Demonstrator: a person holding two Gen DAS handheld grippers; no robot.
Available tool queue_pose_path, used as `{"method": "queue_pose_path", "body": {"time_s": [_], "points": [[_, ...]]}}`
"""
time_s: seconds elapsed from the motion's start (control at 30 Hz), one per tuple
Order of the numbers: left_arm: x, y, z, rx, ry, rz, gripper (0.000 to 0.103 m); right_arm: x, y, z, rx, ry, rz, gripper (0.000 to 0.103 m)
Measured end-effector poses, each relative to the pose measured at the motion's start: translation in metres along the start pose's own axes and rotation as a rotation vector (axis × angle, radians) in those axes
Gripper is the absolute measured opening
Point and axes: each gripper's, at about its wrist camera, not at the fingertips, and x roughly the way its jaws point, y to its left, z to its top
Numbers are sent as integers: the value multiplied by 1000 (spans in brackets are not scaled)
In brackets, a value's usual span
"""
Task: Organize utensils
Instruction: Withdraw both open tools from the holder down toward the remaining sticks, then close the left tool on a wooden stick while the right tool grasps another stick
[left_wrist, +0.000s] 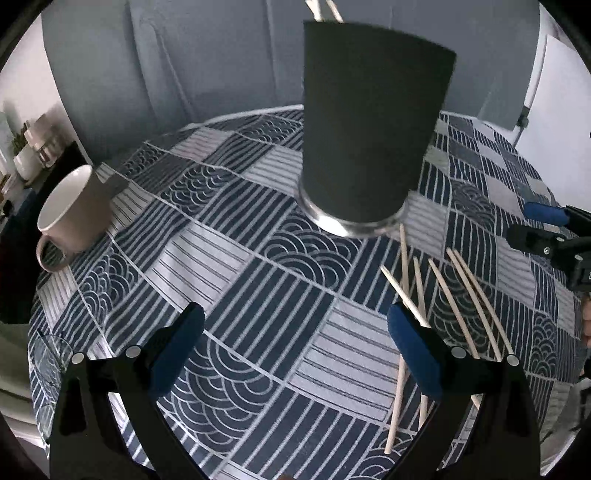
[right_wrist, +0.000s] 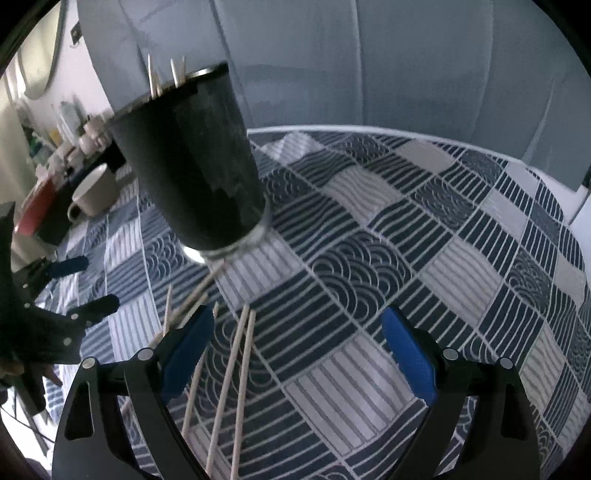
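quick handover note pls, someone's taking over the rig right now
Left claw: open, empty, low over the tablecloth.
Right claw: open, empty, over the loose chopsticks.
Black holder cup stands mid-table; a few chopsticks in cup poke out of its top.
Done: those few.
Left: the loose ones on the cloth beside the cup.
Beige mug lies on its side, off to the left.

The right tongs hide the near ends of the chopsticks; shelf items far left are blurred.
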Motion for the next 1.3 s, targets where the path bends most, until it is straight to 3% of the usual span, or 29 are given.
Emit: {"method": "queue_pose_path", "body": {"time_s": [0.53, 0.83, 1.03, 1.13, 1.3], "points": [[12, -32, -18, 123, 60, 0, 97, 25, 10, -35, -56, 146, -23, 88], [25, -34, -20, 133, 128, 7, 97, 31, 13, -38, -72, 180, -56, 88], [29, -33, -20, 134, 133, -8, 99, 36, 15, -35, -78, 222, -94, 90], [36, -24, -15, 63, 201, -42, 99, 39, 13, -32, -63, 254, -100, 92], [40, -25, -7, 82, 276, -42, 98, 42, 13, -27, -60, 309, -106, 91]]}}
